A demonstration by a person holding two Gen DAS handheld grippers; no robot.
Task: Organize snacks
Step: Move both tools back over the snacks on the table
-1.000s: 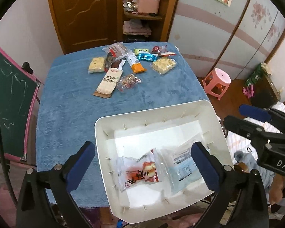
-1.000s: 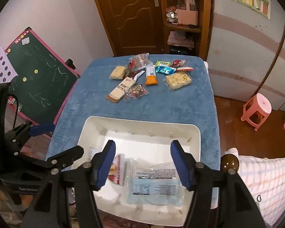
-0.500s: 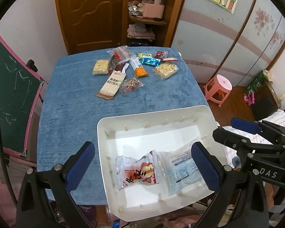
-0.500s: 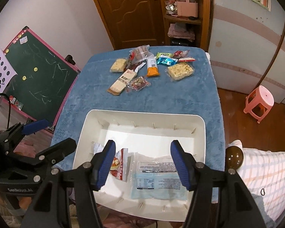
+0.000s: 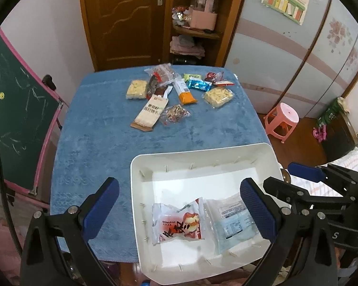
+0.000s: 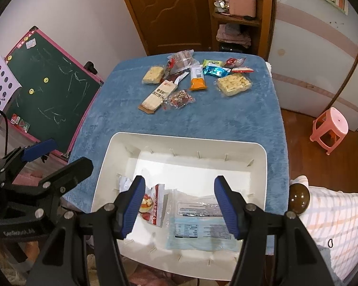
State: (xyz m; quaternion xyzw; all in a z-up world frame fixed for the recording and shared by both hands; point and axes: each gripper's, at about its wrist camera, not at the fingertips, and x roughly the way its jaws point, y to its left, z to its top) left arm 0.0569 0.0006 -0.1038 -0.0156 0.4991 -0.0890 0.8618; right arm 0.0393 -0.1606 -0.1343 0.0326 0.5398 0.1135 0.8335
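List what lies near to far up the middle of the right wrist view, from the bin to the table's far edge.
Blue packet in the white bin → bare blue towel → nut pouch → orange packet → clear bag of red snacks.

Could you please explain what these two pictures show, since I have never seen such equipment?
Each picture comes from a camera mounted on a hand-held gripper, looking along its two blue-padded fingers. The left gripper and the right gripper both hang open and empty over a white bin on a table with a blue cloth. Two packets already lie in the bin: a red-and-white snack and a pale blue packet. More snacks wait at the table's far end.
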